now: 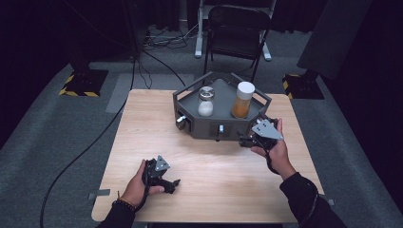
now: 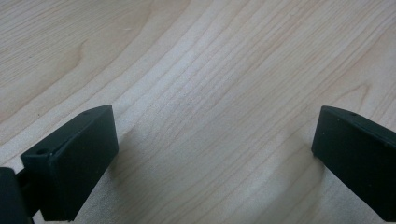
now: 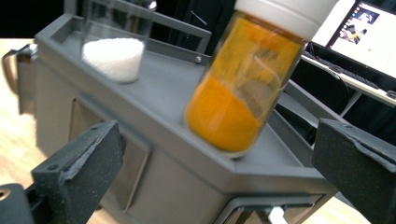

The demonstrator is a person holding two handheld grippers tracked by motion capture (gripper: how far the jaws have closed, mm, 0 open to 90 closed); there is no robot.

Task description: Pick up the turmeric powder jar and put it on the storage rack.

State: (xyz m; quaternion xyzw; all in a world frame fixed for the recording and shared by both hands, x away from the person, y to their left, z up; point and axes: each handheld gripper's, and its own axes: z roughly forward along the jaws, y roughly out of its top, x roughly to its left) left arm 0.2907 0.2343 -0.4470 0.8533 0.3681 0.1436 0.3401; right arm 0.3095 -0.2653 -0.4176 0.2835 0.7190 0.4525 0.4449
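A dark grey angular rack (image 1: 209, 124) stands at the back middle of the wooden table (image 1: 142, 123). On its top shelf stand a jar of orange powder with a white cap (image 1: 242, 100) (image 3: 243, 88) and a glass shaker of white grains (image 1: 206, 101) (image 3: 114, 51). My right gripper (image 1: 247, 137) (image 3: 219, 168) is open at the rack's right front corner, its jaws wide apart just below the orange jar, holding nothing. My left gripper (image 1: 175, 184) (image 2: 215, 158) is open low over bare wood near the front left, with nothing between its jaws.
The rack's front faces carry small metal knobs (image 1: 181, 120). A black folding chair (image 1: 236, 33) stands on the grey carpet behind the table, with stand bases and cables on the floor. A lit screen (image 3: 369, 37) appears behind the rack in the right gripper view.
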